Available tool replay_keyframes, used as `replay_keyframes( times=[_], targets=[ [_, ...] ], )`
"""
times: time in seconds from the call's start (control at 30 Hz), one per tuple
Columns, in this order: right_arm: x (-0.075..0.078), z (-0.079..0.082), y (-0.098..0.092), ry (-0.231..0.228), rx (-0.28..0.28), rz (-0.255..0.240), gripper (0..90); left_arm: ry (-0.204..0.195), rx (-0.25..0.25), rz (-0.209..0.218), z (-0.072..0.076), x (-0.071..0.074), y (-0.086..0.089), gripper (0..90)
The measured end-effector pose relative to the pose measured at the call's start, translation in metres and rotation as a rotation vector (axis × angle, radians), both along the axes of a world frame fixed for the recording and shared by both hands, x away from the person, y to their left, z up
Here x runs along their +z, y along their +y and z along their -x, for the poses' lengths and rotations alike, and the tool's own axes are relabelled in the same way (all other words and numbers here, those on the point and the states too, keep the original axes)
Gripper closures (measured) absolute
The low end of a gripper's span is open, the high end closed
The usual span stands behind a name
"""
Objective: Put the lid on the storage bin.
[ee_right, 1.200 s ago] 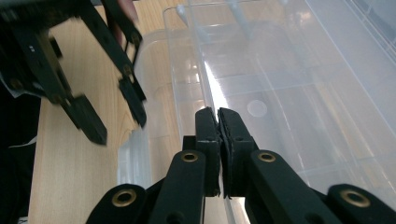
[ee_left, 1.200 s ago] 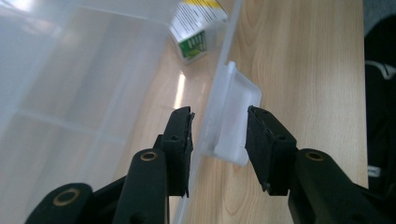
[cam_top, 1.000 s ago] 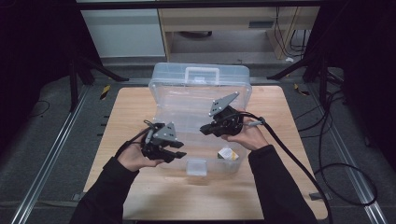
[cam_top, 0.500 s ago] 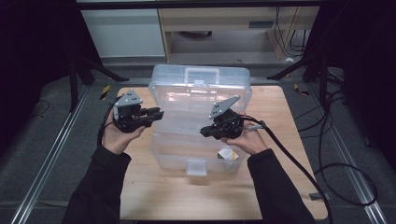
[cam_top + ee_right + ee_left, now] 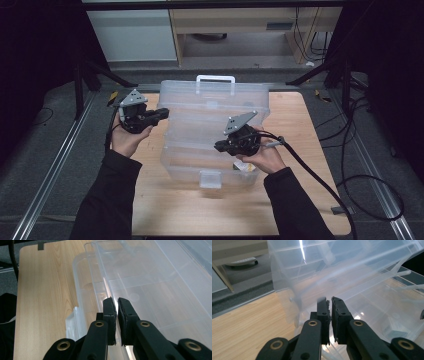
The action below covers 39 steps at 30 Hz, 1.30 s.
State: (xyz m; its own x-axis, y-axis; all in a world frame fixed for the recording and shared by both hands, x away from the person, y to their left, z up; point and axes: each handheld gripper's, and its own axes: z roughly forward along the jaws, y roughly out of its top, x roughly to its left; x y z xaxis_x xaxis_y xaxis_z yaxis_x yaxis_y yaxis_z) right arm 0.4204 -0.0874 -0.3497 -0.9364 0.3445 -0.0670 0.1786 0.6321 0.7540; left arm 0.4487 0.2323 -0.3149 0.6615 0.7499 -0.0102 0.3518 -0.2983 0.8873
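Note:
A clear plastic organizer box [image 5: 186,169] with a white handle [image 5: 215,78] lies on the wooden table [image 5: 292,130]. Its clear lid [image 5: 215,107] is lifted at an angle over the base. At the lid's left edge my left gripper [image 5: 164,112] is shut, the thin plastic lid [image 5: 342,270] rising just past the jaw tips [image 5: 329,300]. Over the front half of the box my right gripper [image 5: 218,146] is shut on the lid's rim [image 5: 107,287], which runs between its jaws [image 5: 115,301]. A small pale block [image 5: 245,168] lies in a front right compartment.
The box's front latch [image 5: 210,178] points toward the person. Bare tabletop lies left of the box [image 5: 45,290] and along the front. A cable [image 5: 320,180] trails from the right gripper off the table's right side. Metal rails [image 5: 55,165] and dark stands flank the table.
My left gripper has swung from the box's front to its left side and up against the lid's edge. The lid has come up. The right gripper has barely moved.

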Motion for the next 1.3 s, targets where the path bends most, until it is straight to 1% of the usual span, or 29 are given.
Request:
replay_keyframes(
  times=[0.07,0.17,0.27,0.3,0.37,0.47,0.57,0.63,0.67,0.7,0.73,0.8,0.83,0.9,1.03,1.13,1.3],
  targets=[
    [-0.002,0.002,0.000,-0.001,0.000,0.001,84.8,0.001,-0.003,-0.008,0.002,0.000,0.001,85.6],
    [-0.003,0.006,0.001,-0.013,-0.017,0.001,83.5,-0.005,-0.006,-0.005,0.006,-0.003,0.003,85.9],
    [-0.005,0.009,0.001,-0.029,-0.038,-0.014,81.1,-0.004,-0.012,-0.005,0.009,-0.006,0.006,85.9],
    [-0.005,0.010,0.000,-0.027,-0.048,-0.020,80.2,-0.003,-0.010,-0.004,0.010,-0.007,0.007,85.9],
    [-0.003,0.012,-0.003,-0.034,-0.063,-0.053,80.0,0.000,-0.015,-0.008,0.011,-0.008,0.008,86.0],
    [0.005,0.017,-0.013,-0.040,-0.085,-0.123,79.5,-0.003,-0.022,-0.018,0.014,-0.009,0.008,85.8],
    [0.008,0.024,-0.024,-0.061,-0.149,-0.153,79.3,-0.006,-0.029,-0.016,0.017,-0.010,0.008,85.7],
    [0.007,0.028,-0.035,-0.084,-0.222,-0.154,79.3,-0.008,-0.033,-0.022,0.019,-0.011,0.007,85.7],
    [0.006,0.030,-0.042,-0.082,-0.255,-0.167,79.8,-0.008,-0.033,-0.027,0.020,-0.012,0.007,85.8],
    [0.005,0.032,-0.048,-0.086,-0.289,-0.169,79.9,-0.007,-0.035,-0.032,0.021,-0.013,0.007,85.8],
    [0.003,0.033,-0.055,-0.084,-0.313,-0.170,79.6,-0.006,-0.036,-0.032,0.023,-0.014,0.007,85.8],
    [-0.001,0.036,-0.069,-0.082,-0.349,-0.199,80.9,-0.002,-0.042,-0.038,0.025,-0.016,0.007,86.0],
    [-0.003,0.037,-0.076,-0.071,-0.364,-0.210,81.4,-0.002,-0.045,-0.046,0.027,-0.018,0.006,86.1],
    [-0.007,0.038,-0.088,-0.071,-0.397,-0.219,83.0,-0.001,-0.050,-0.053,0.030,-0.021,0.006,86.2],
    [-0.015,0.041,-0.104,-0.057,-0.454,-0.256,86.2,0.007,-0.059,-0.053,0.034,-0.026,0.008,86.6],
    [-0.019,0.041,-0.111,-0.053,-0.479,-0.267,87.0,0.015,-0.066,-0.067,0.038,-0.030,0.008,86.6],
    [-0.020,0.040,-0.117,-0.045,-0.504,-0.294,87.7,0.030,-0.070,-0.083,0.043,-0.038,0.009,86.4]
  ],
)
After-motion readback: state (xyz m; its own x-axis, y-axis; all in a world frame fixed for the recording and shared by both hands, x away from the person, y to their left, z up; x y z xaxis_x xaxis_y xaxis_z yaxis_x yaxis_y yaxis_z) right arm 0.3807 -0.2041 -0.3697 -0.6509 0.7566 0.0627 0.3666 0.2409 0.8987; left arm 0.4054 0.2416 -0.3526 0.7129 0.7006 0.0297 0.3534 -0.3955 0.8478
